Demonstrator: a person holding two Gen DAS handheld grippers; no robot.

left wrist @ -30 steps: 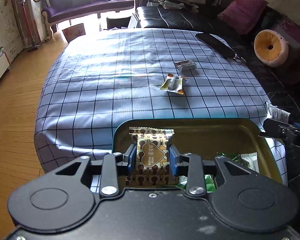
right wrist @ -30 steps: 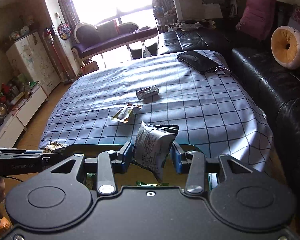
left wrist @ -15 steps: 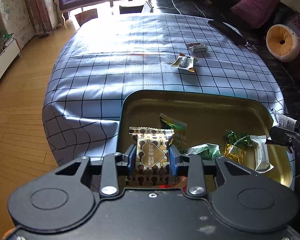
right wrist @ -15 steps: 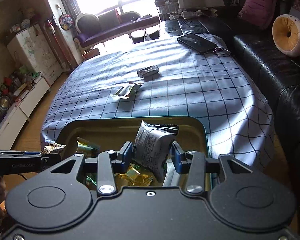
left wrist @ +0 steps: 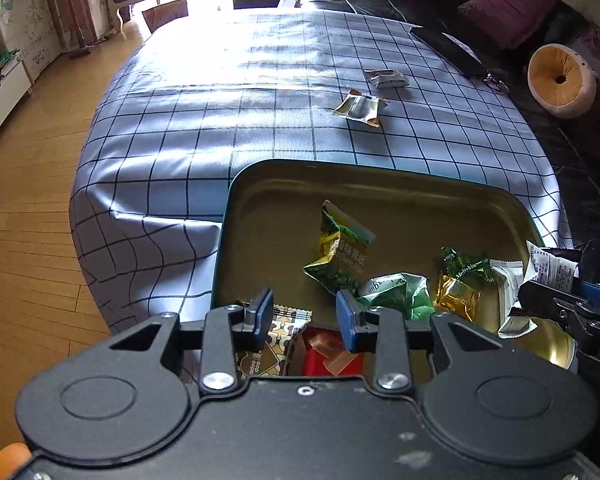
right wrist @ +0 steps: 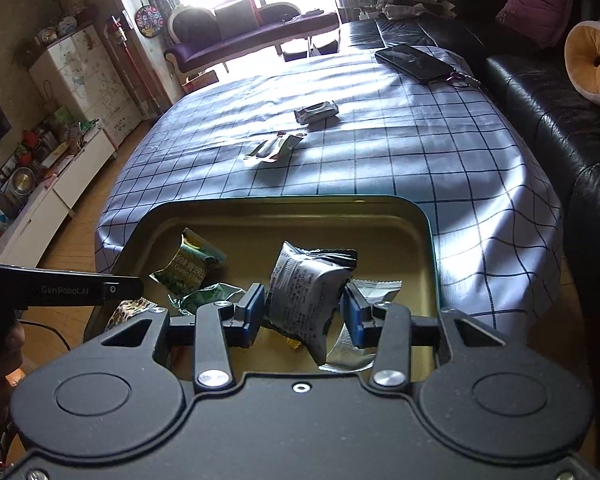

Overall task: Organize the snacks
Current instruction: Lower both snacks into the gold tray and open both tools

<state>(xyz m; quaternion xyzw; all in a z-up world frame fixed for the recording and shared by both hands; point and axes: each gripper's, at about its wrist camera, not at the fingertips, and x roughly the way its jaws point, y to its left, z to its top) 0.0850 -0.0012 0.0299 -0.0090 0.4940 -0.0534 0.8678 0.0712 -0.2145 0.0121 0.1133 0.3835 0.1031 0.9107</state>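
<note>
The left gripper point(left wrist: 303, 312) hangs over the near left corner of the gold tray point(left wrist: 340, 166). Its jaws are drawn close, about as narrow as they go. The brown patterned packet point(left wrist: 284, 332) sags low under the left pad rather than sitting squarely between the pads, and a red wrapper shows through the gap. Whether an edge of it is pinched I cannot tell, as the pad hides it.

The right gripper point(right wrist: 304, 312) is clamped on a white-grey packet point(right wrist: 300, 292), held upright above the right half of the tray, clear of the floor. Under and around it lie several green, gold and white packets already dropped in.

Farther out, 2 snacks sit on the checked tablecloth point(left wrist: 220, 120): a pale green packet point(left wrist: 360, 108) and, just beyond it, a dark wrapped bar point(left wrist: 388, 78). A phone point(right wrist: 414, 60) lies at the far right edge.

The step in hand looks like delivery: both packets are over the tray and need letting go. Next, I judge, the right jaws should open so the white-grey packet falls inside the rim. The left jaws should open too. Then each gripper can reach for 1 of the remaining snacks.
</note>
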